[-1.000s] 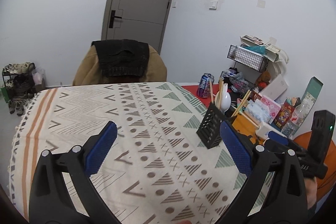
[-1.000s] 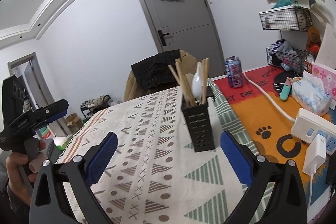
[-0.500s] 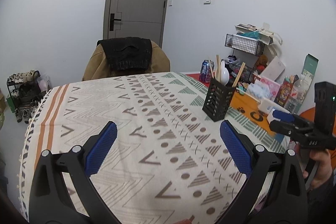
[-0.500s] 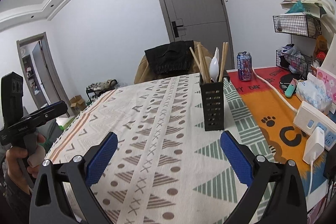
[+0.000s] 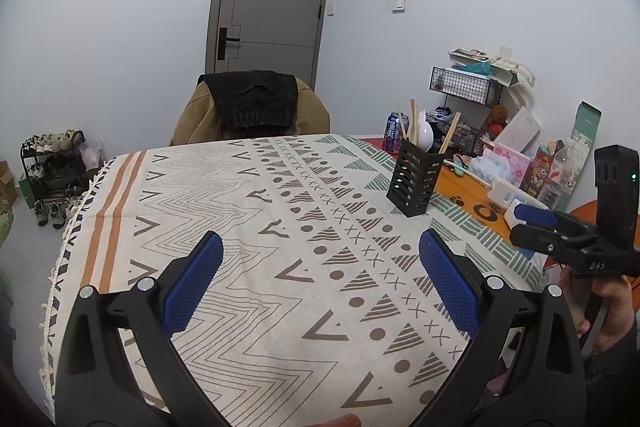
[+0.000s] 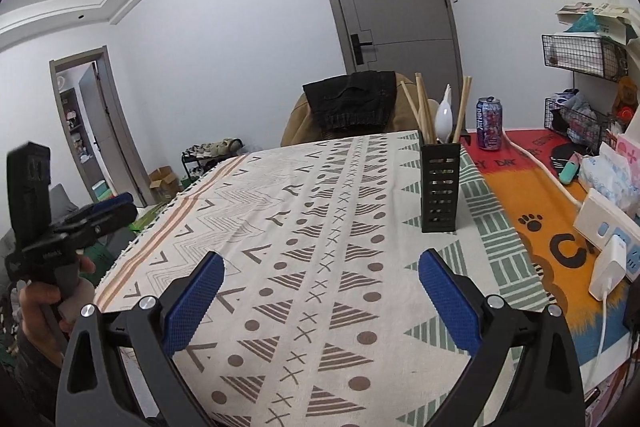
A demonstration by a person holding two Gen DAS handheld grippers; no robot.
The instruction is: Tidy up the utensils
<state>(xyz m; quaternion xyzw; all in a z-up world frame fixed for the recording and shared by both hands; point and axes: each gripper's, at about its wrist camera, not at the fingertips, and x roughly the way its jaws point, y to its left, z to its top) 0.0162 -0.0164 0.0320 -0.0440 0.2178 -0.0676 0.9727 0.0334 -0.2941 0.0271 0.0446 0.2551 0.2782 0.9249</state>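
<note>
**Both grippers spread and empty, utensil holder standing at the counter's right side**

Nearest in the left wrist view, the left gripper is spread wide with nothing between its blue pads, hovering over the patterned tablecloth. At 3 o'clock in that view the right gripper shows from the side in a hand; its blue-padded tips point toward the counter.

In the right wrist view the right gripper is likewise spread wide and empty above the cloth. At 9 o'clock there, the left gripper is seen side-on, held by a hand.

Farther out, at about 1 o'clock, the black slotted utensil holder stands upright on the cloth near its right edge. Wooden chopsticks and a white spoon stick up out of it.

Beyond the holder a drink can stands on an orange and red mat. At 12 o'clock, past the counter's far edge, a chair draped with a dark garment faces a grey door.
</note>
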